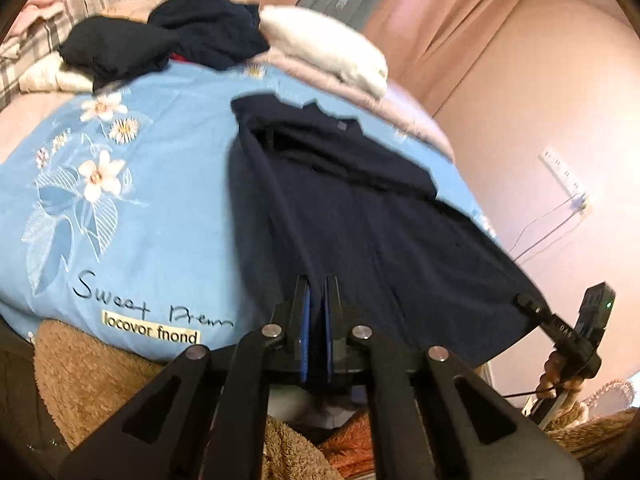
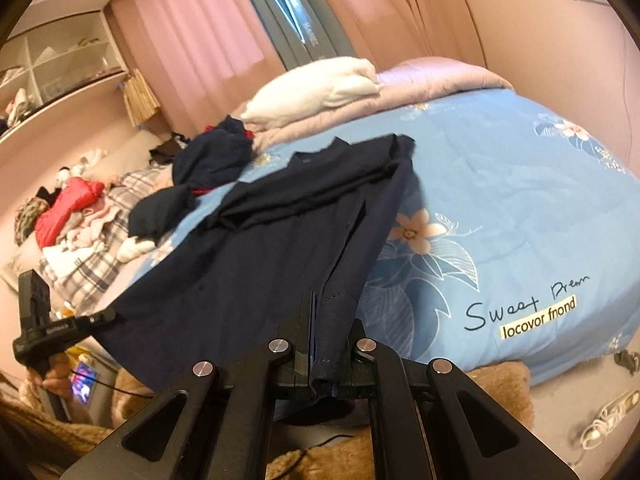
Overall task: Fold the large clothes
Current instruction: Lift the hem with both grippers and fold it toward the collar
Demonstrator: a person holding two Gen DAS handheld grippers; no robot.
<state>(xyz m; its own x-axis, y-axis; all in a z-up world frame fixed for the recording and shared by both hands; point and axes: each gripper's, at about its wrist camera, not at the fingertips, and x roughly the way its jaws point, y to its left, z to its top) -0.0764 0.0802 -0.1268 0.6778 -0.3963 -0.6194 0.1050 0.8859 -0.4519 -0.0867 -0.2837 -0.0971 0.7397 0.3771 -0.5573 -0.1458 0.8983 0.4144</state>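
A large dark navy garment point(image 1: 360, 208) lies stretched over the blue floral bedspread point(image 1: 160, 216), collar at the far end, one sleeve folded across its chest. My left gripper point(image 1: 318, 284) is shut on its near hem at one corner. My right gripper point(image 2: 326, 300) is shut on the hem at the other corner, fabric bunched between the fingers. The garment point(image 2: 256, 256) is pulled taut between both. The right gripper shows in the left wrist view point(image 1: 528, 304); the left gripper shows in the right wrist view point(image 2: 106, 314).
A pile of dark clothes point(image 1: 180, 44) and a white pillow point(image 1: 328, 48) lie at the bed's far end. Mixed laundry point(image 2: 72, 216) lies on a plaid cover beside the bed. A brown fuzzy blanket point(image 1: 92, 376) hangs at the near edge. Pink curtains point(image 2: 208, 28) hang behind.
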